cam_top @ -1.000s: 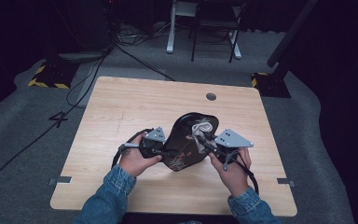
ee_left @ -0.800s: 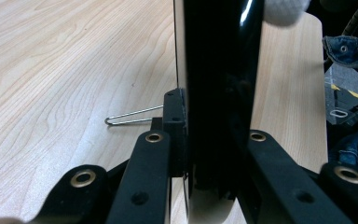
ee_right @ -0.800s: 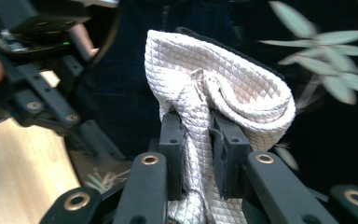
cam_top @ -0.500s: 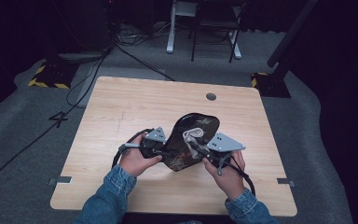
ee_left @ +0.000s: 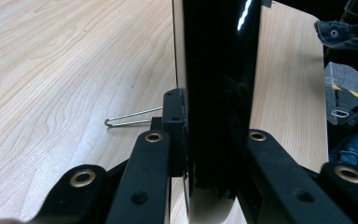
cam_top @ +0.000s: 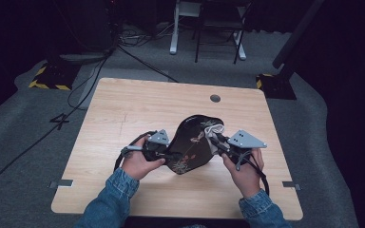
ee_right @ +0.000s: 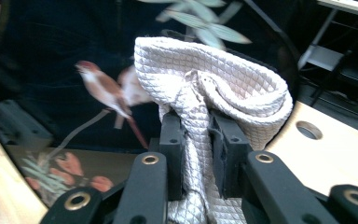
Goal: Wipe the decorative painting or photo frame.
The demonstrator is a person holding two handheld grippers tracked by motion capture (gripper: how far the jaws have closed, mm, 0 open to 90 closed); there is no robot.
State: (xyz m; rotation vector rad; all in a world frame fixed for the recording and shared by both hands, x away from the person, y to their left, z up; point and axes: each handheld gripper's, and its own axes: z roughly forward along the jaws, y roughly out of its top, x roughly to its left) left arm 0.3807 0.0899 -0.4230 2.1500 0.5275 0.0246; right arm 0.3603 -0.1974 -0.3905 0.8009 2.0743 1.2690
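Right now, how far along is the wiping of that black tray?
Setup looks done: the left gripper clamps the black tray by its edge, propping it tilted on the table. In hand: the right gripper pinches a white cloth against the tray's painted face, near its upper end. The lower flowered part seems left; no dirt is discernible.

Wooden table, grey carpet, perhaps chair legs
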